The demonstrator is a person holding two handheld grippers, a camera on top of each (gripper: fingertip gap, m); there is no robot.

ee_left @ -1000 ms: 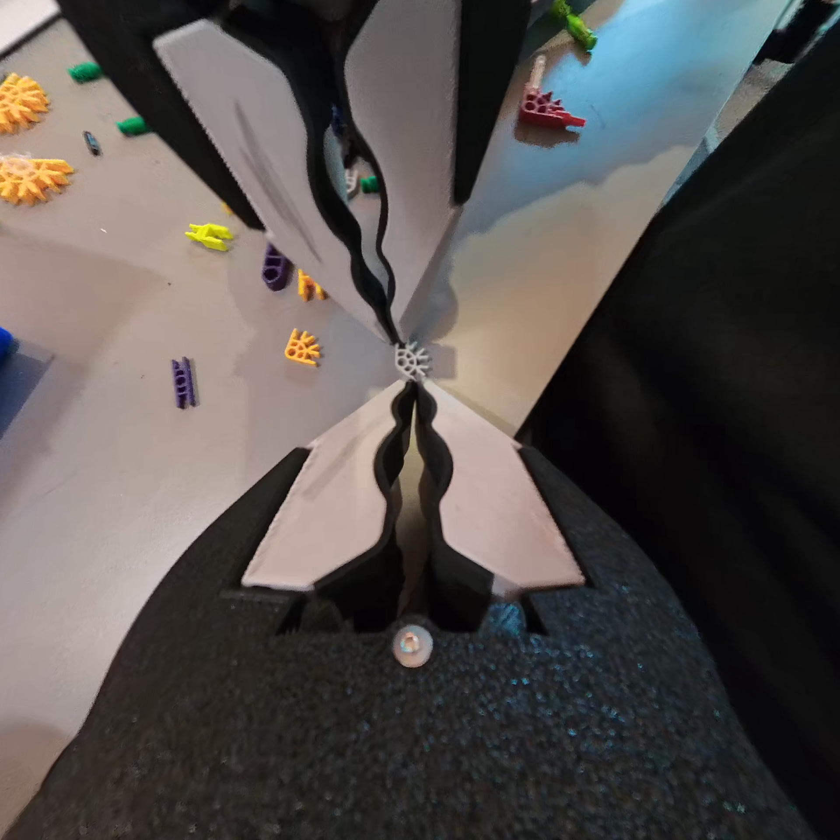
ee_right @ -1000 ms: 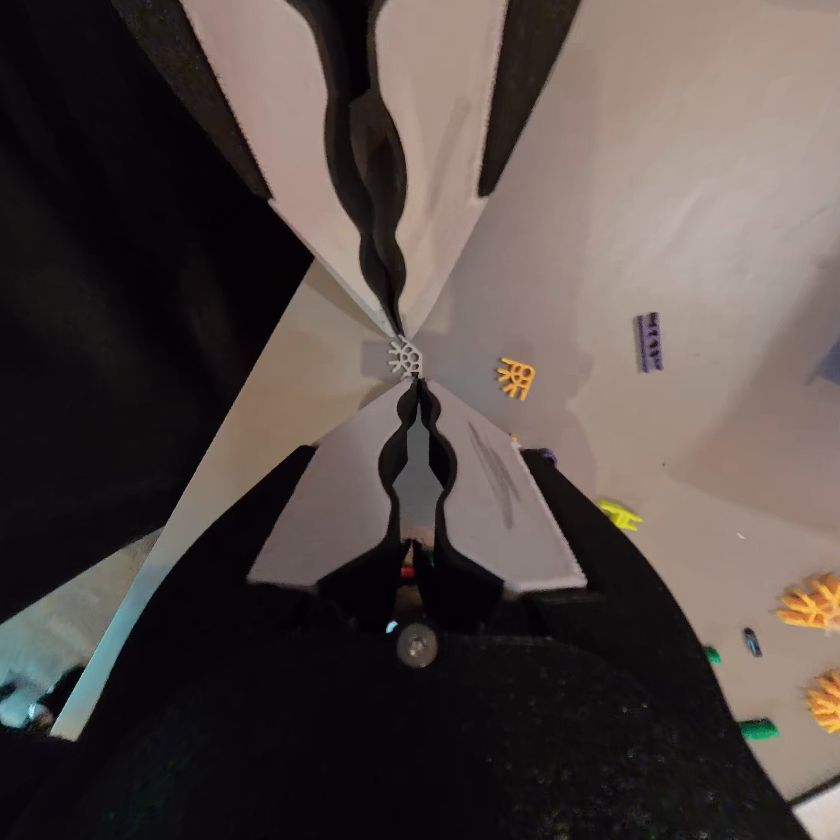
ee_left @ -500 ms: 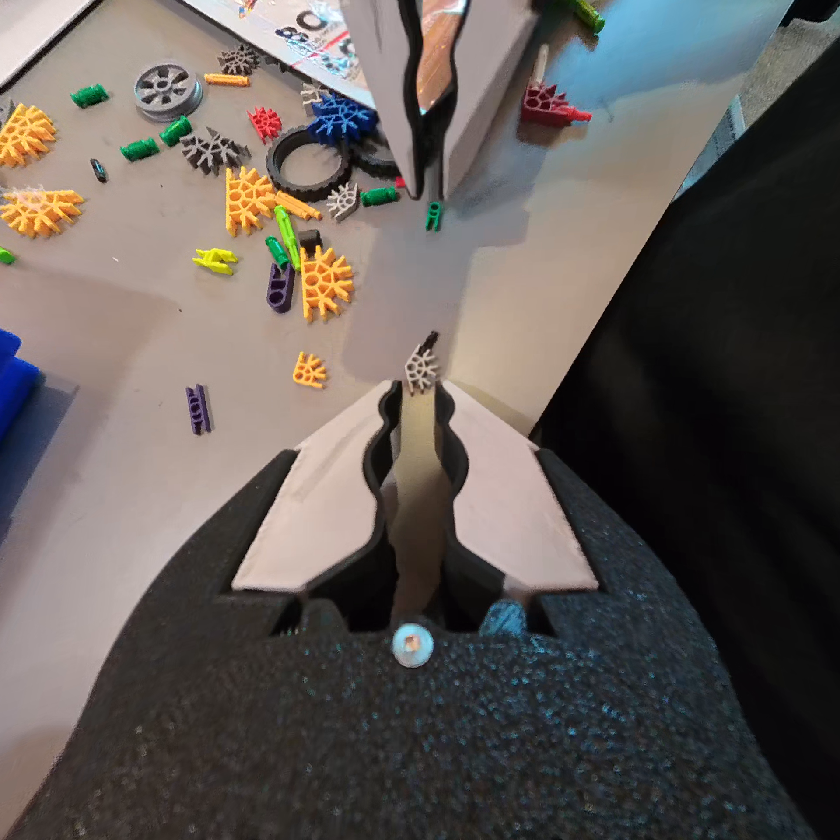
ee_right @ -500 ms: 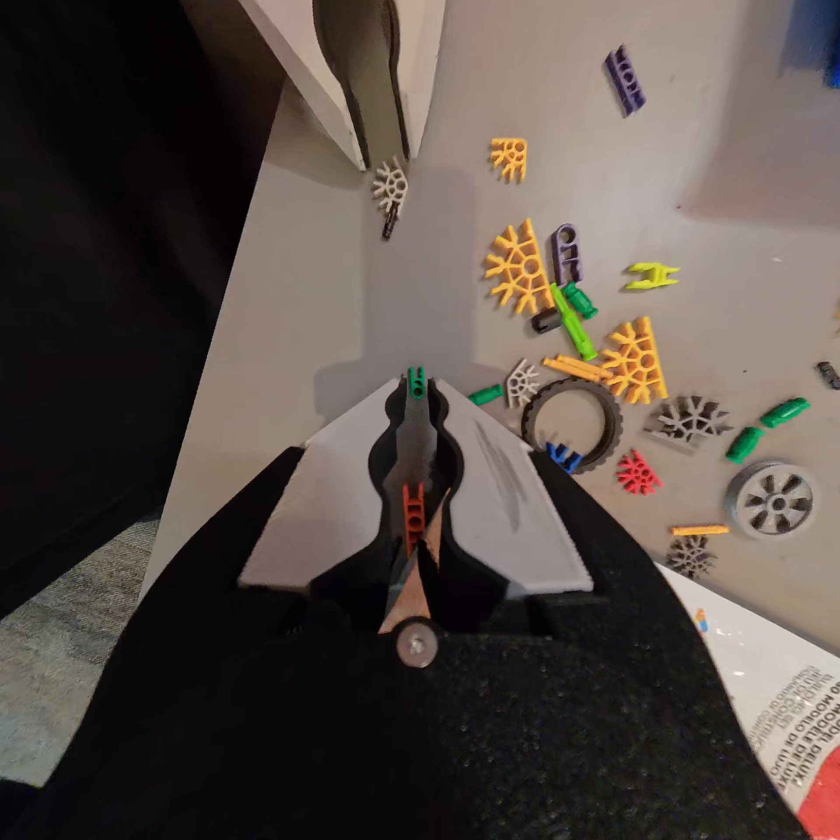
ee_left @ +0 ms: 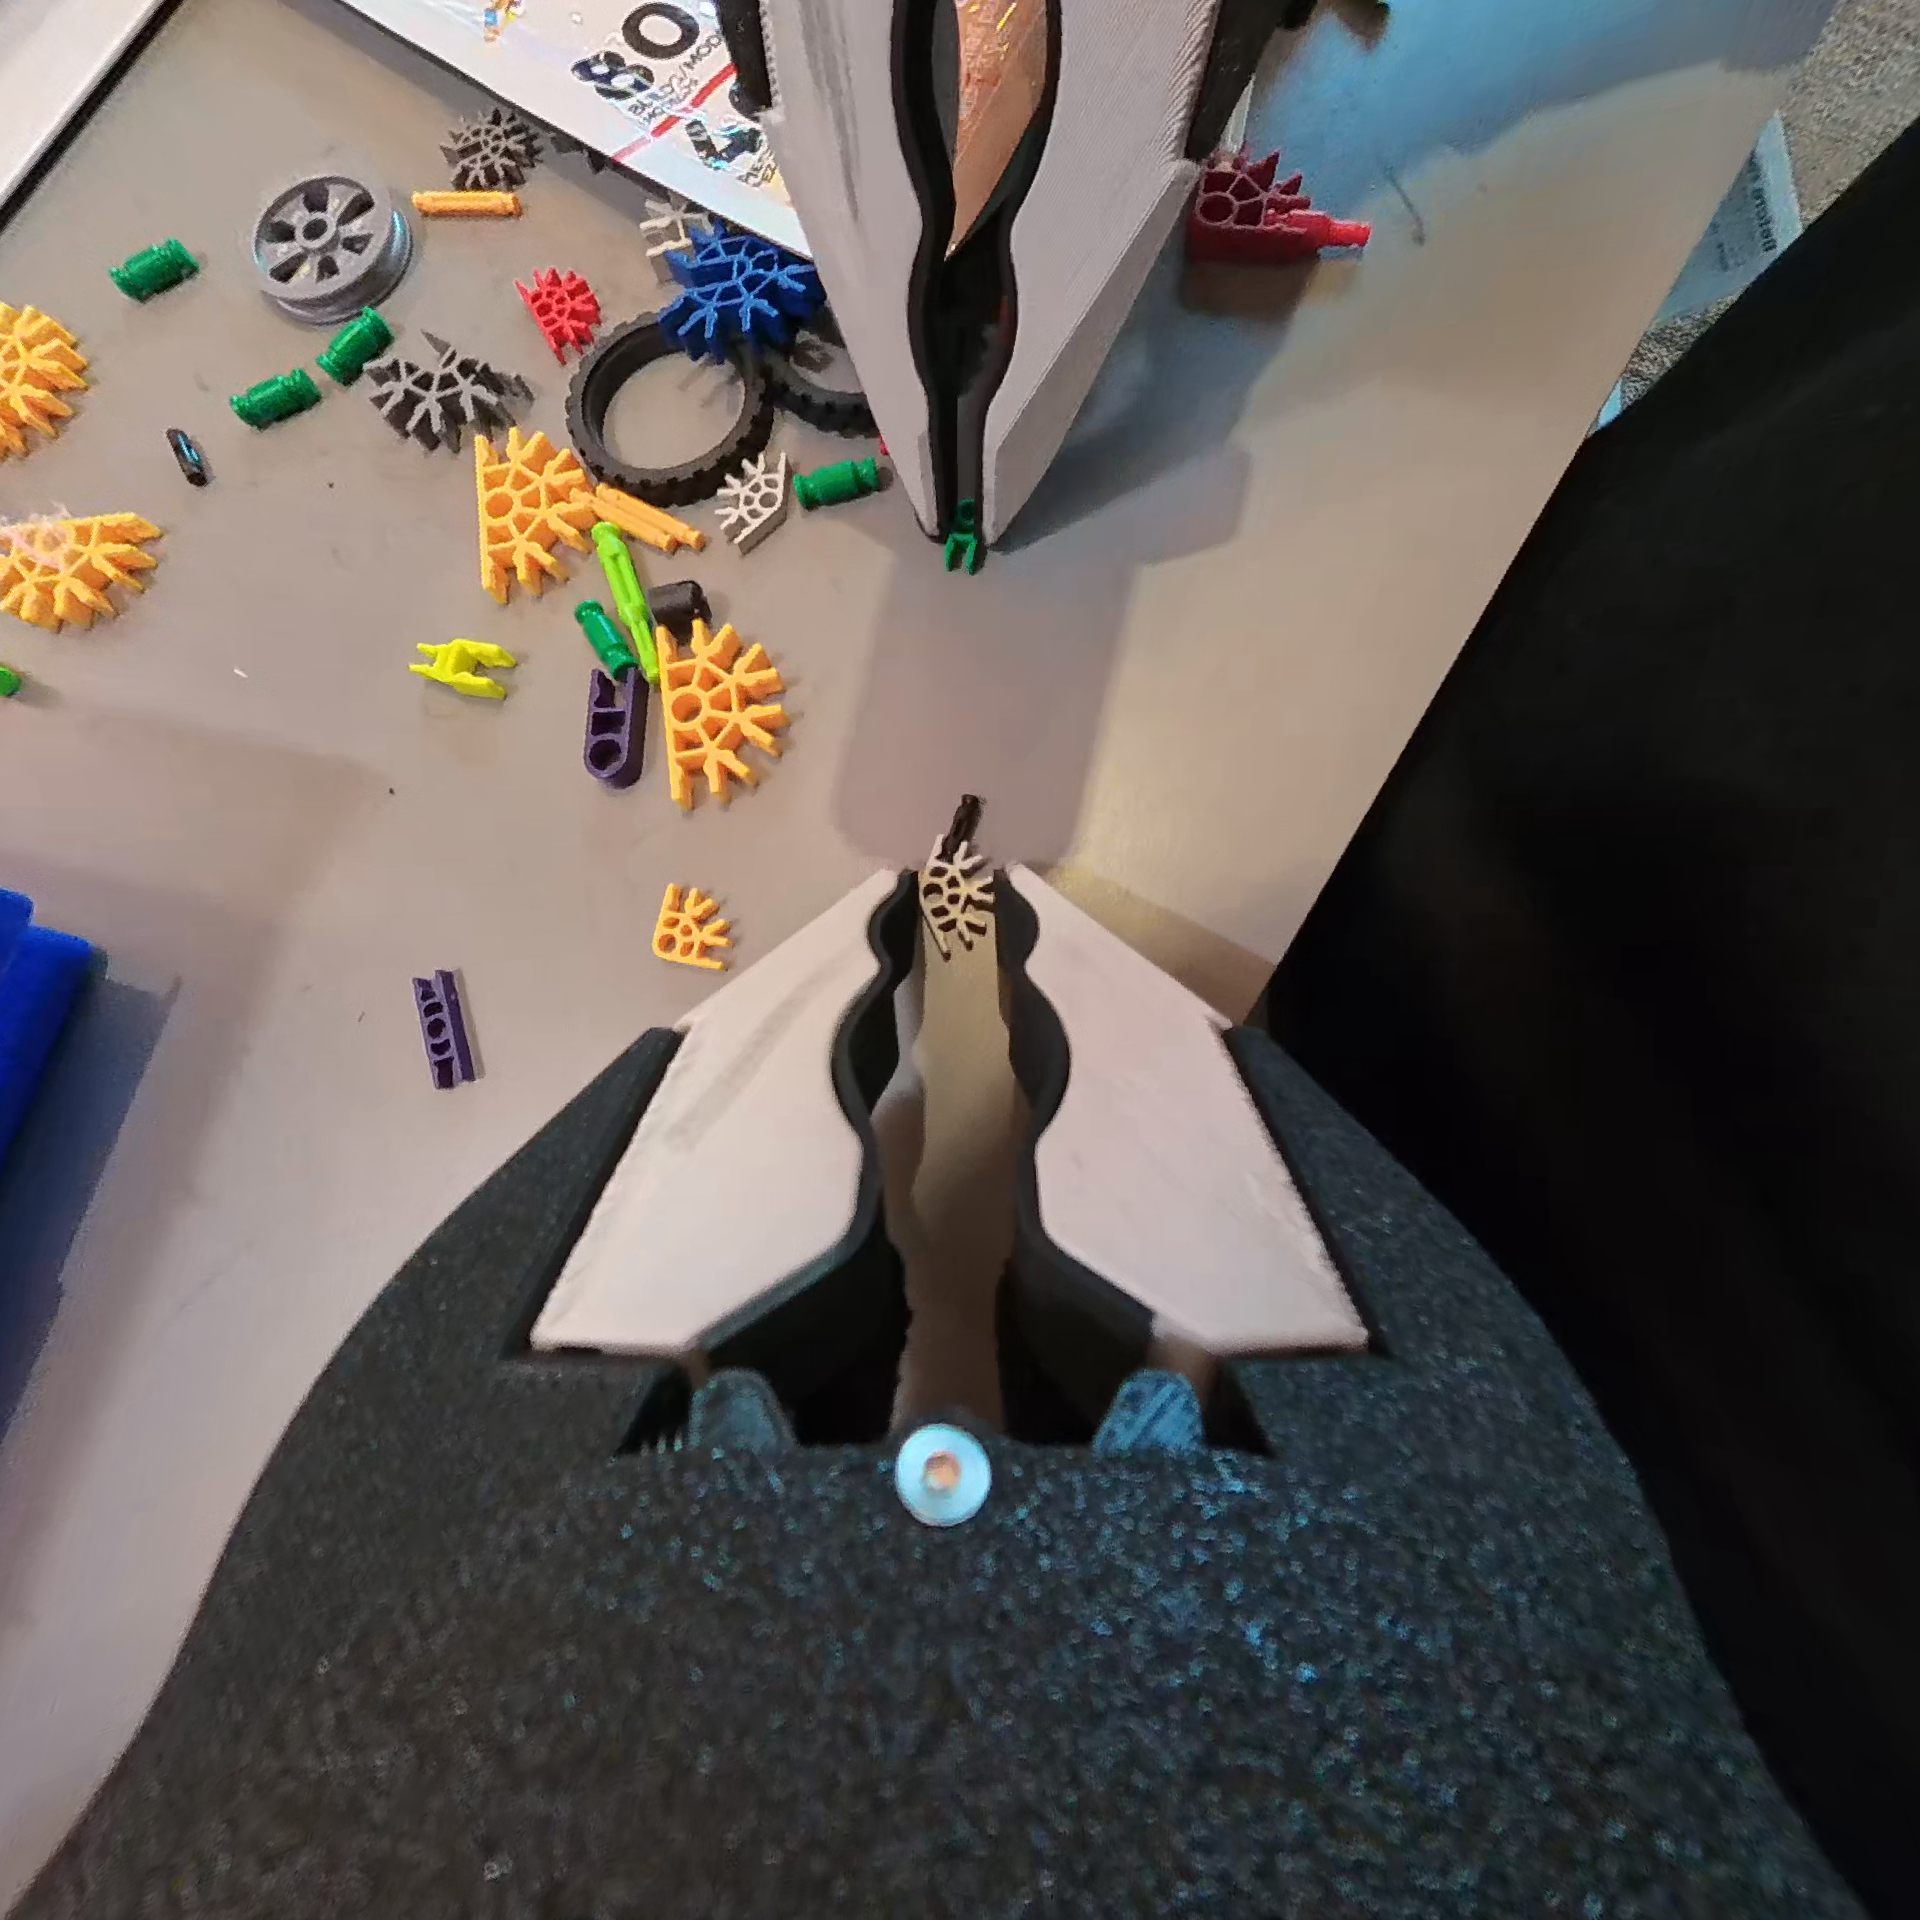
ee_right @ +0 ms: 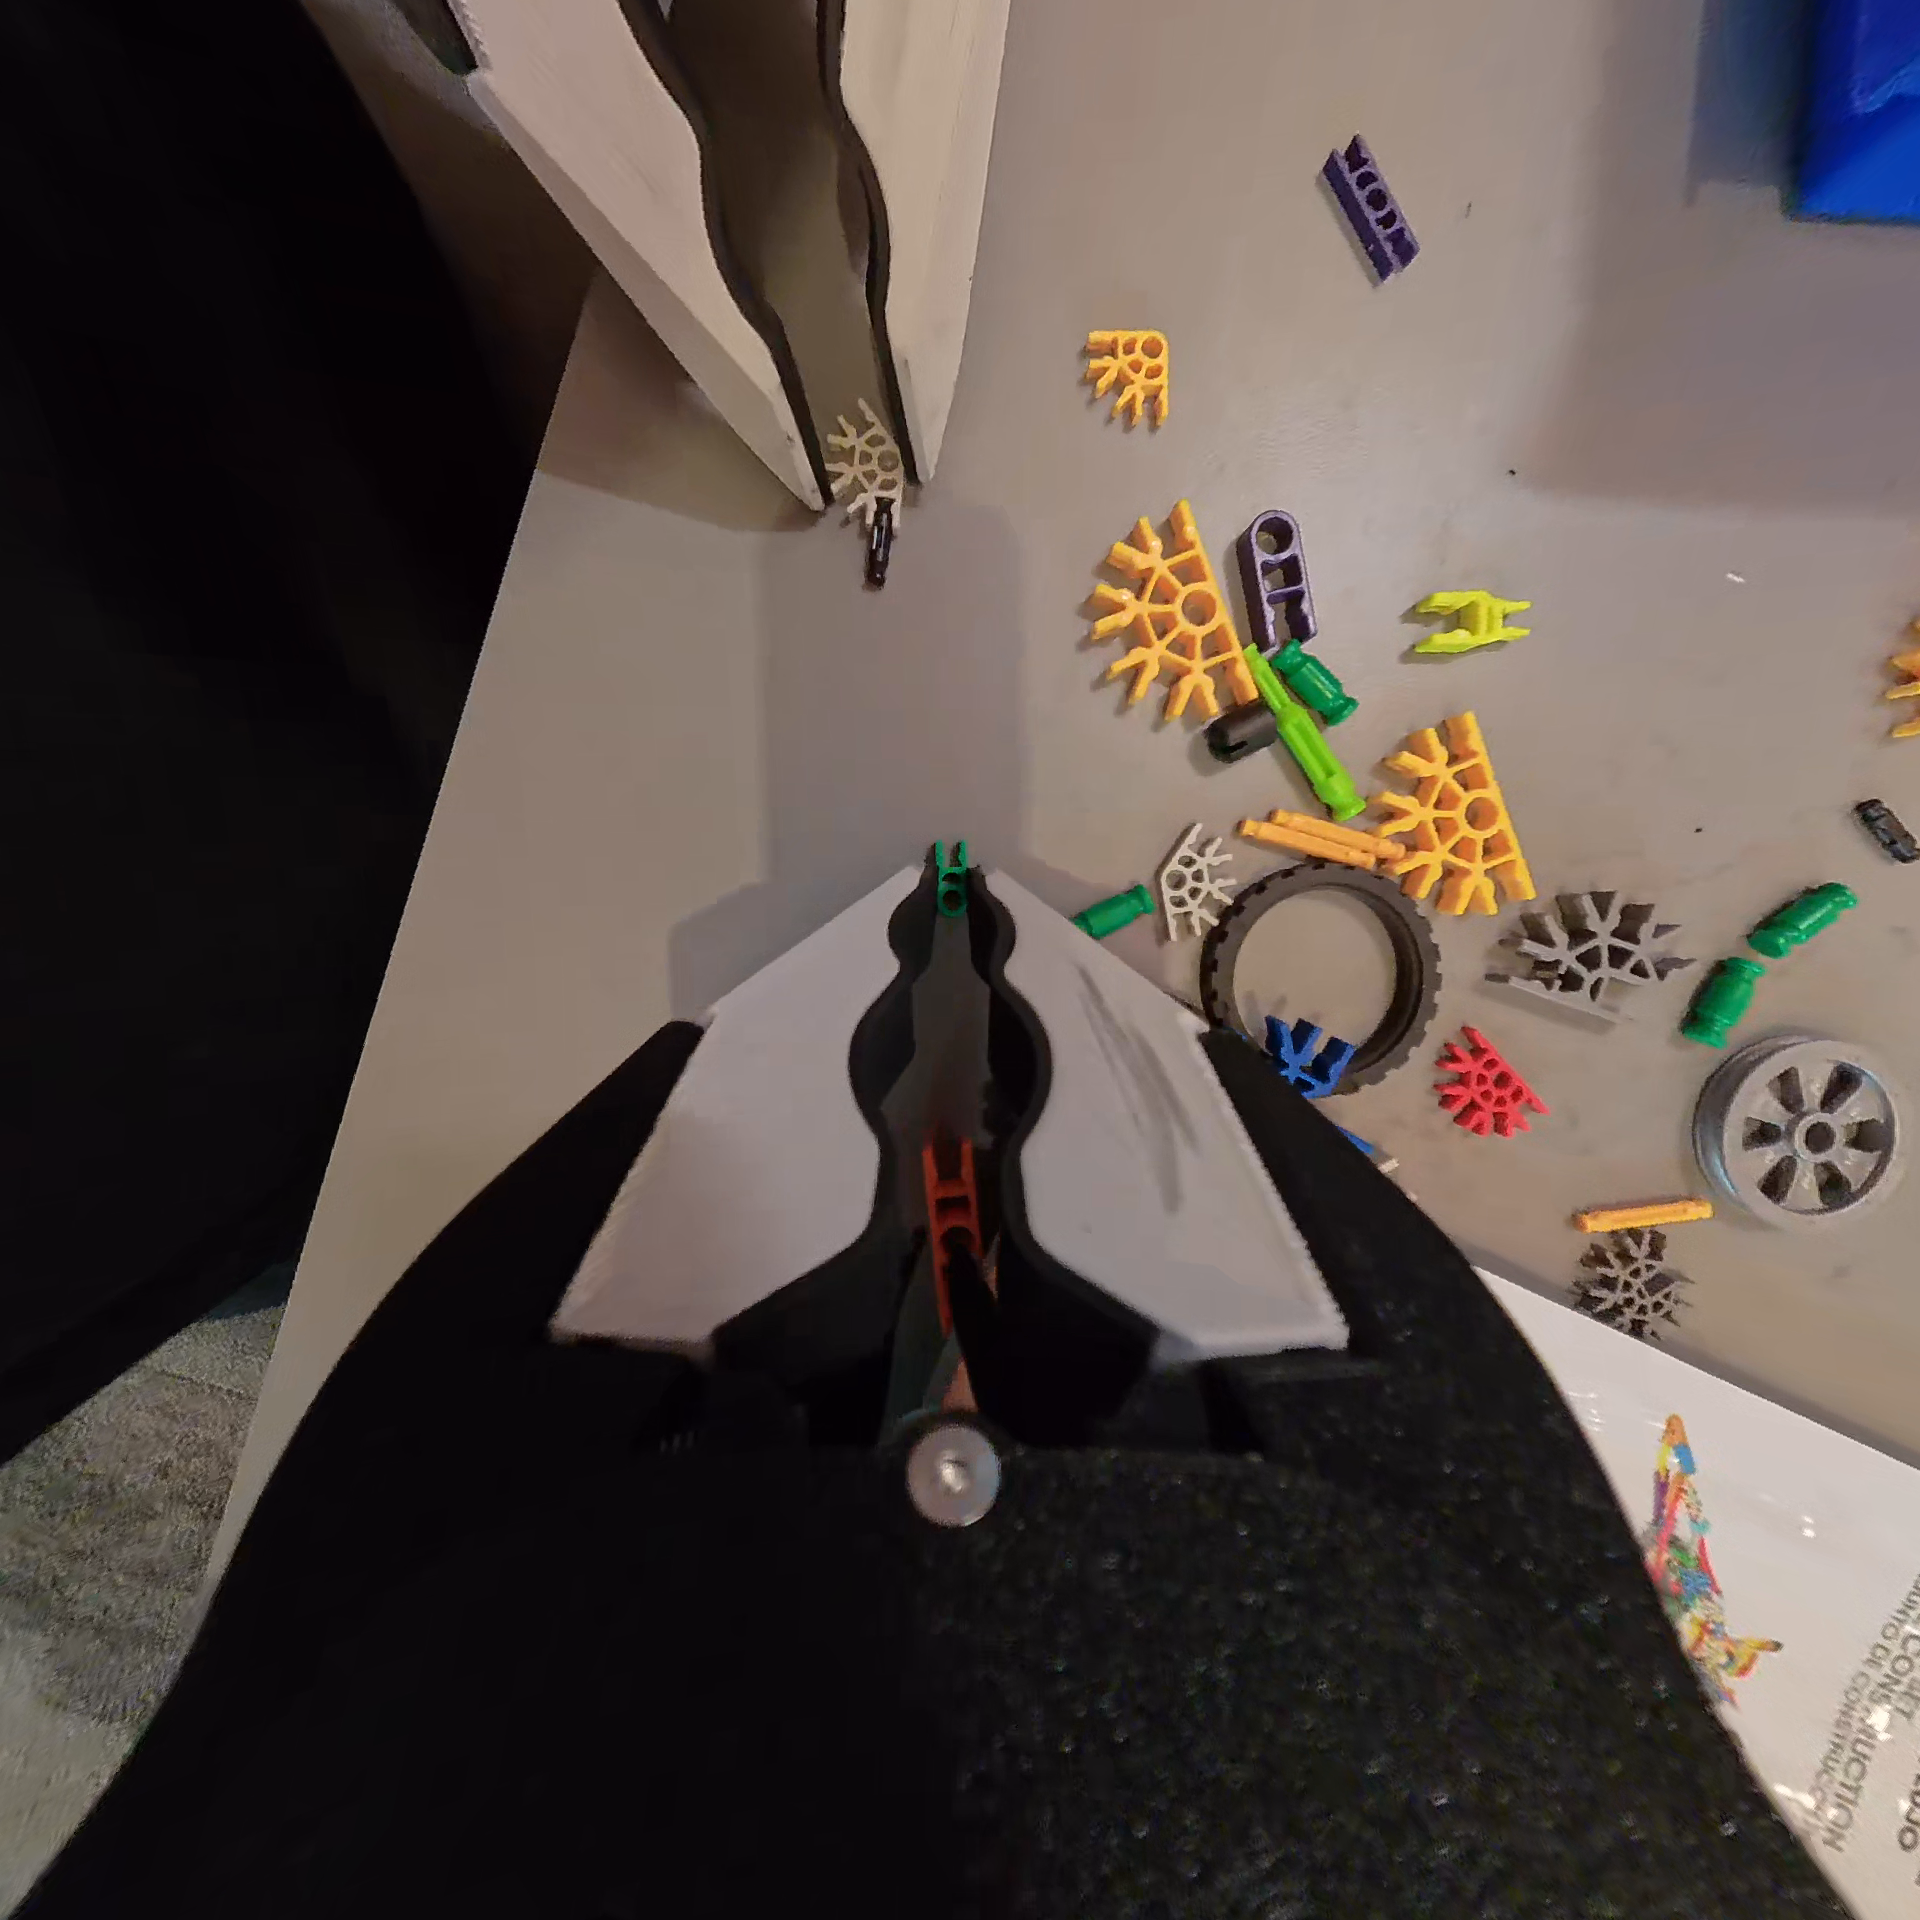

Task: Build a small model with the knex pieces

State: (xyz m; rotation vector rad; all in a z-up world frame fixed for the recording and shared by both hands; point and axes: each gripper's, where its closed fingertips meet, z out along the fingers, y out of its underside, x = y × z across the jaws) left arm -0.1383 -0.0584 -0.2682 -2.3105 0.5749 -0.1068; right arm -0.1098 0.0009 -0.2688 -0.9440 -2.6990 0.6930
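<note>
The left gripper (ee_left: 958, 902) pinches a pale grey connector (ee_left: 954, 906) – short black rod (ee_left: 966, 818) protruding – by its tips above the counter (ee_left: 312, 1039), while the right gripper (ee_right: 951, 883), across from that connector, clamps a green clip (ee_right: 950, 878) tip-first – presumably for mating

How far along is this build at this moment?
Done: a short black rod is plugged into the grey connector held by the left gripper. In hand: the right gripper grips a green clip. The two are apart, unjoined; loose pieces remain on the table.
</note>
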